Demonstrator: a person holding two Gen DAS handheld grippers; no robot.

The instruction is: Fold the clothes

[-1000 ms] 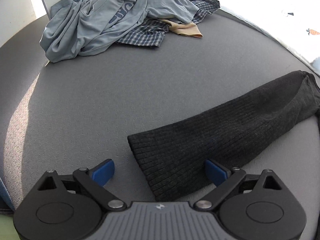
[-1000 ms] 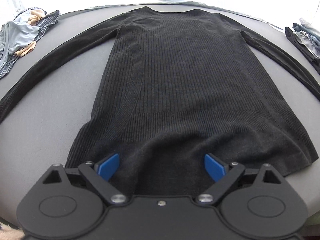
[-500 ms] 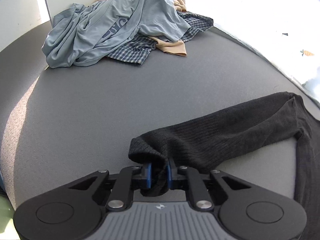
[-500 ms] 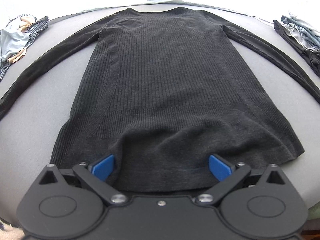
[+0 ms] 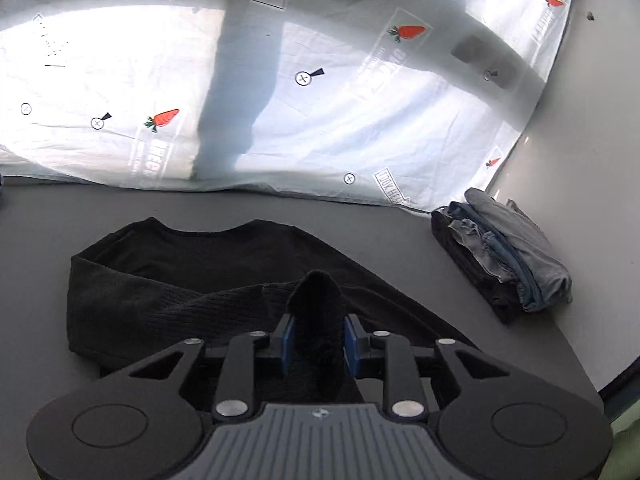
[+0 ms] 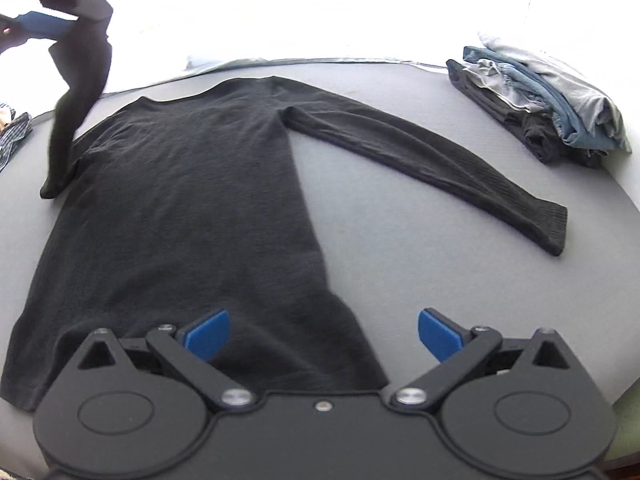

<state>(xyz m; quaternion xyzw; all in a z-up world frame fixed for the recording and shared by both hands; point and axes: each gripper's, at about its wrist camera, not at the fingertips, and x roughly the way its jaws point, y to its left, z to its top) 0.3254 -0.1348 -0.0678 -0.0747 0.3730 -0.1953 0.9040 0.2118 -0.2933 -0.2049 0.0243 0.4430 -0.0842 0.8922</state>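
Two grippers work over a grey table [image 6: 400,240] where a black ribbed sweater [image 6: 180,200] lies flat, neckline at 12 o'clock, hem at 6.

Open room: bare grey surface runs from 3 to 5 o'clock of the sweater's body, between it and the table's curved right edge. A folded stack [image 6: 540,100] of denim and dark clothes sits at 2 o'clock, near that edge and apart from the sweater. Beyond the far edge hangs a white sheet [image 5: 320,100] printed with carrots.

The right gripper [image 6: 324,330] hovers at the hem's right corner, blue pads spread wide, nothing pinched.

The left gripper [image 5: 316,342] has its jaws part-closed around the left sleeve's cuff [image 5: 316,300]; they have just been opening, and the cuff is between the pads, touching both. In the right view, that sleeve hangs from 10 o'clock down to the shoulder.

The right sleeve [image 6: 440,160] lies straight toward 4 o'clock. Plaid cloth [image 6: 14,132] is cut off at 9 o'clock. The hem's near edge hides behind the right gripper.
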